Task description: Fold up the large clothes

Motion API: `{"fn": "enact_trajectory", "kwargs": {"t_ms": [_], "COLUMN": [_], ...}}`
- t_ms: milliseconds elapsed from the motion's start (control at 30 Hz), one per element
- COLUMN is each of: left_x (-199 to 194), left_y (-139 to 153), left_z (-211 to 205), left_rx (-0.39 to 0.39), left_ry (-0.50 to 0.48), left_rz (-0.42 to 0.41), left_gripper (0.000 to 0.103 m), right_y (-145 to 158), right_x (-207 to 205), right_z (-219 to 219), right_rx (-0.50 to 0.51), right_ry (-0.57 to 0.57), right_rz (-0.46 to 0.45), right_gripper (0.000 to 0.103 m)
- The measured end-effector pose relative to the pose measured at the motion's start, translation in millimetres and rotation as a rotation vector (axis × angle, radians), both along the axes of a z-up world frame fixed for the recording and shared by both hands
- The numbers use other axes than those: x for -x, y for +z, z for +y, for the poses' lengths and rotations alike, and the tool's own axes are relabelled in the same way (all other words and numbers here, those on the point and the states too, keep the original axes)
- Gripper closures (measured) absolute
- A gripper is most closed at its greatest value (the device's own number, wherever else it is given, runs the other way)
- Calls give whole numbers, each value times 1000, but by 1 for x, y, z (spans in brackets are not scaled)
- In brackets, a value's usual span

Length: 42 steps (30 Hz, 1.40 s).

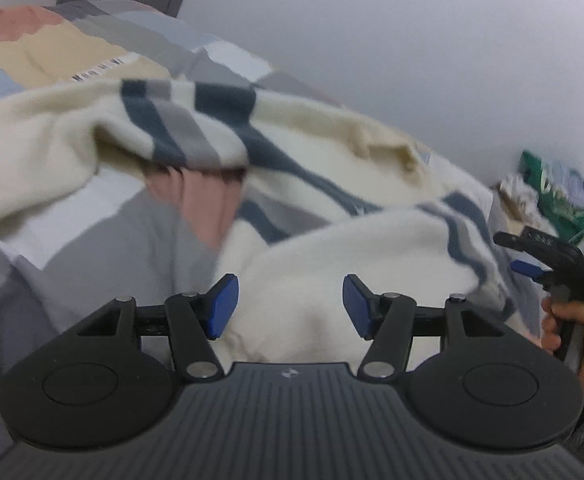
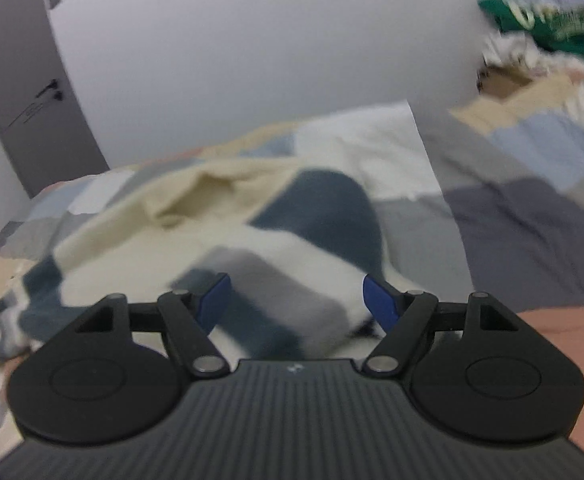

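Cream fabric fills the middle of both my views: a large sweater (image 1: 315, 184) with dark blue and grey bands, lying rumpled on a patchwork bedspread (image 1: 92, 236) of grey, pink, beige and pale blue blocks. In the left wrist view it runs from the left edge to the lower right, one fold lifted so a pink patch of the cover shows beneath it at centre. My left gripper (image 1: 290, 306) stands with its jaws apart over a cream bulge in the lower middle, the blue pads (image 1: 222, 304) clear of the cloth on both sides. At the right edge of that view my right gripper (image 1: 531, 256) and the hand (image 1: 563, 328) holding it are cut off by the frame. In the right wrist view the right gripper (image 2: 295, 300) is spread wide, a grey and blue striped part of the sweater (image 2: 260, 248) between its fingers; blur keeps me from telling whether the pads touch it. A green item (image 2: 547, 20) in the upper right corner is too smeared to identify. A grey door (image 2: 24, 92) stands at the upper left.
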State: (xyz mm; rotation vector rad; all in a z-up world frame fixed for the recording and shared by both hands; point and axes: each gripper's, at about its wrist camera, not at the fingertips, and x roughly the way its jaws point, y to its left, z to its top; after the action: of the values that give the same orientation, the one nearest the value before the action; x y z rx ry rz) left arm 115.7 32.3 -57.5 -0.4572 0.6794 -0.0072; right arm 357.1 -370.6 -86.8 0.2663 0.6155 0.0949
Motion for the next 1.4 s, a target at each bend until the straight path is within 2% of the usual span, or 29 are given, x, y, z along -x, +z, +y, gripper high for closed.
{"fn": "enact_trajectory", "kwargs": {"t_ms": [100, 167, 233, 300, 367, 533, 667, 833, 967, 1033, 1100, 1133, 1167, 1400], "left_x": [-11, -17, -22, -24, -25, -31, -46, -49, -47, -46, -41, -40, -38, -27], "left_y": [-6, -9, -11, -12, -13, -14, -35, -41, -38, -35, -30, -28, -27, -18], "left_z": [-7, -12, -17, -21, -25, -39, -52, -51, -37, -29, -20, -15, -11, 17], "left_rx": [-18, -38, -65, -85, -99, -149, -164, -157, -84, -51, -25, -15, -4, 7], "left_ry": [-6, -12, -21, -33, -52, -97, -154, -153, -126, -89, -41, -21, 1, 168], "left_rz": [16, 19, 20, 19, 13, -22, 58, 69, 62, 54, 41, 36, 32, 28], "left_gripper": [39, 39, 39, 39, 39, 39, 39, 39, 39, 39, 38, 37, 37, 34], "right_y": [-27, -36, -41, -42, -39, -27, -49, -53, -46, -42, -37, -33, -30, -5], "right_x": [-20, -27, -34, -39, -38, -39, -52, -52, -44, -38, -29, -24, -16, 25], "right_z": [-2, 4, 13, 19, 15, -20, -45, -42, -46, -45, -47, -47, -49, -39], "right_rx": [-53, -37, 17, 81, 88, 62, 55, 81, 35, 35, 33, 24, 5, -64], "right_ry": [11, 39, 70, 78, 69, -82, -147, -126, -122, -116, -106, -100, -91, -26], "right_rz": [64, 66, 56, 41, 7, -74, -11, -6, -10, -8, -19, -33, -52, -50], "right_gripper": [27, 30, 51, 76, 84, 86, 86, 83, 75, 60, 36, 31, 22, 20]}}
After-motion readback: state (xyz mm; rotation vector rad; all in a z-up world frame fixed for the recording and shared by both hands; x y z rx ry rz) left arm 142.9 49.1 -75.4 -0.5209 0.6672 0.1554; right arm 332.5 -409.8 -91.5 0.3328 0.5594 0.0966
